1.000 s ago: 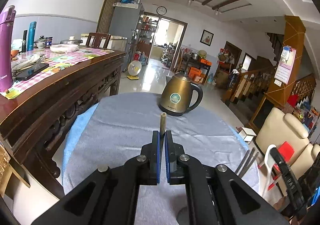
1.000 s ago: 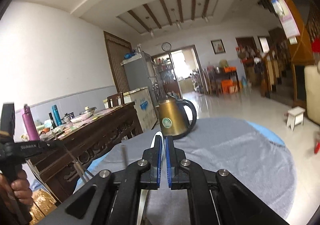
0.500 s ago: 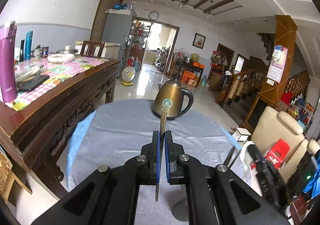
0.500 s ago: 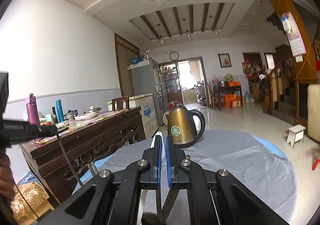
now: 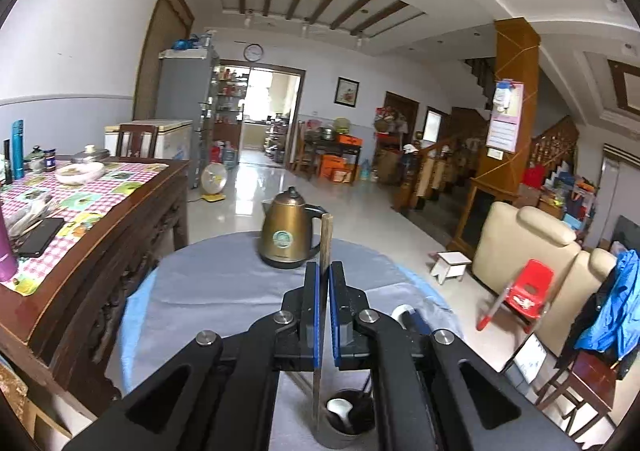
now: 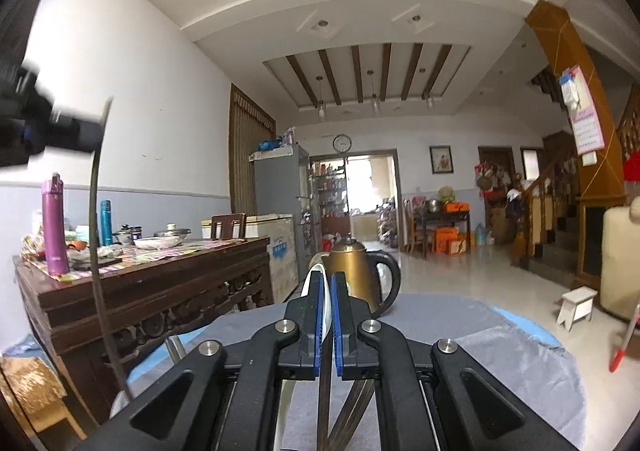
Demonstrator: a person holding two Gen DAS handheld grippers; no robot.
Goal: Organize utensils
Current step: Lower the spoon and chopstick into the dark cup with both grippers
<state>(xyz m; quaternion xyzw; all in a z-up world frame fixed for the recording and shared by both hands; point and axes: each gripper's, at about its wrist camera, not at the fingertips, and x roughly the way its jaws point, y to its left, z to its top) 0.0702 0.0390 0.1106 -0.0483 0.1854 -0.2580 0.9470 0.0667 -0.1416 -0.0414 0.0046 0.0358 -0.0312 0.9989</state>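
Note:
My left gripper (image 5: pixel 325 271) is shut on a thin wooden chopstick (image 5: pixel 326 235) that stands upright. The stick's lower end reaches down to a dark cup (image 5: pixel 332 439) with a white spoon (image 5: pixel 338 407) inside. In the right wrist view this left gripper (image 6: pixel 80 135) is a blur at the upper left, its chopstick (image 6: pixel 95 251) hanging down. My right gripper (image 6: pixel 327 279) is shut on a white spoon (image 6: pixel 314 279), and dark sticks show under its jaws. Only a small part of the right gripper (image 5: pixel 406 317) shows in the left wrist view.
A bronze kettle (image 5: pixel 288 235) stands at the far side of the round grey-clothed table (image 5: pixel 208 291). A carved wooden sideboard (image 5: pixel 100 235) with bottles and bowls runs along the left. On the right are a beige sofa (image 5: pixel 520 247), a red child's chair (image 5: pixel 528 291) and a white stool (image 5: pixel 450 265).
The left gripper has risen with the chopstick, and the dark cup has come into view under it. In the right wrist view the left gripper climbed toward the upper left.

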